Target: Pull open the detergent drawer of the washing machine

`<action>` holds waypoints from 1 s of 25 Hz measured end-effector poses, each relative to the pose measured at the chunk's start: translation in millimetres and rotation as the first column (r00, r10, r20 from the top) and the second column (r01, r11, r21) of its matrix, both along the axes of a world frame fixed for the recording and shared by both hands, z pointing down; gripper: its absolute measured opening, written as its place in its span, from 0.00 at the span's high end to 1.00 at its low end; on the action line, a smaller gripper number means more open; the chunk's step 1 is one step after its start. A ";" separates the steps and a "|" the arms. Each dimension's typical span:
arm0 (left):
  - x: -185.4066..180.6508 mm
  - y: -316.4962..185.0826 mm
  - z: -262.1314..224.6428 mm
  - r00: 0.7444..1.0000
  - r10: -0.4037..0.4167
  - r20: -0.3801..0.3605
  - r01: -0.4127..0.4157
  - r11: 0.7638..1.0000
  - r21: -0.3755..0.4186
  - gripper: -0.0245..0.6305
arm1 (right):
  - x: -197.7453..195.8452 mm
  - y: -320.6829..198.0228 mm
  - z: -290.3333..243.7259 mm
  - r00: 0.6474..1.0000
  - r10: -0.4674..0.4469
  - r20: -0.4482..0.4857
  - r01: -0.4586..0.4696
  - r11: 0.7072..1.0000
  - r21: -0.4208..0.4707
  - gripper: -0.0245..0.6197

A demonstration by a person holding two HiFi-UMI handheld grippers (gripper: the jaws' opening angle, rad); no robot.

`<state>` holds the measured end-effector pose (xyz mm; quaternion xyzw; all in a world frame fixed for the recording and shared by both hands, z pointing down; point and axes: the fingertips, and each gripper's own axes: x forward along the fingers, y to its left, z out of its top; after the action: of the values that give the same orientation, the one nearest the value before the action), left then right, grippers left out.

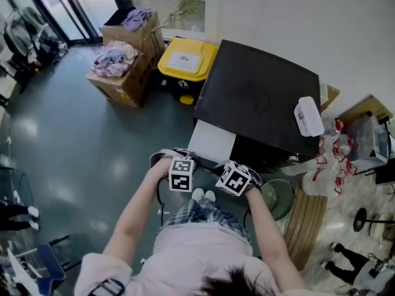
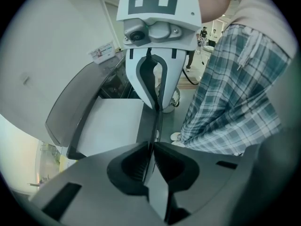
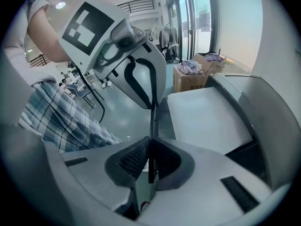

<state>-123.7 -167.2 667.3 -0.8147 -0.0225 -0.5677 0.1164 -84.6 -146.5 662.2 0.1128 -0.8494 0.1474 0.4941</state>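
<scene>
The washing machine (image 1: 259,97) has a black top. Its white detergent drawer (image 1: 213,142) stands pulled out toward me. My left gripper (image 1: 181,172) and right gripper (image 1: 234,178) sit side by side at the drawer's front. In the left gripper view my left gripper (image 2: 153,147) is shut on the drawer's thin front panel (image 2: 158,121), with the white tray (image 2: 113,126) to its left. The right gripper view shows my right gripper (image 3: 150,142) shut on the same panel (image 3: 153,119), beside the tray (image 3: 207,117). Each view shows the other gripper facing it across the panel.
Cardboard boxes of clothes (image 1: 120,66) and a yellow-lidded bin (image 1: 185,60) stand on the floor left of the machine. A white object (image 1: 308,116) lies on the machine's top. A green round basket (image 1: 278,197) and a wooden bench (image 1: 311,217) are at the right. My plaid shorts (image 2: 230,102) are close behind.
</scene>
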 end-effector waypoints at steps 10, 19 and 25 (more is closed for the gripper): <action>0.1 -0.9 -14.5 0.994 -0.058 -0.089 0.062 0.997 0.048 0.88 | 1.9 1.2 -6.4 0.997 0.050 0.052 -0.050 0.999 -0.016 0.85; 16.2 -28.2 -93.2 0.875 -0.217 -0.433 0.239 0.971 -0.003 0.89 | 28.7 -19.3 -55.6 0.919 0.257 0.299 -0.257 0.966 -0.041 0.90; 34.3 -90.2 -172.4 0.609 -0.351 -0.711 0.453 0.890 -0.052 0.90 | 82.6 -60.2 -123.5 0.758 0.397 0.517 -0.496 0.866 0.062 0.93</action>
<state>-89.5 -257.4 495.0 -0.9420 0.2453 -0.2255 0.0395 -2.0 -206.7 538.6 0.3200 -0.9039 0.2008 0.2005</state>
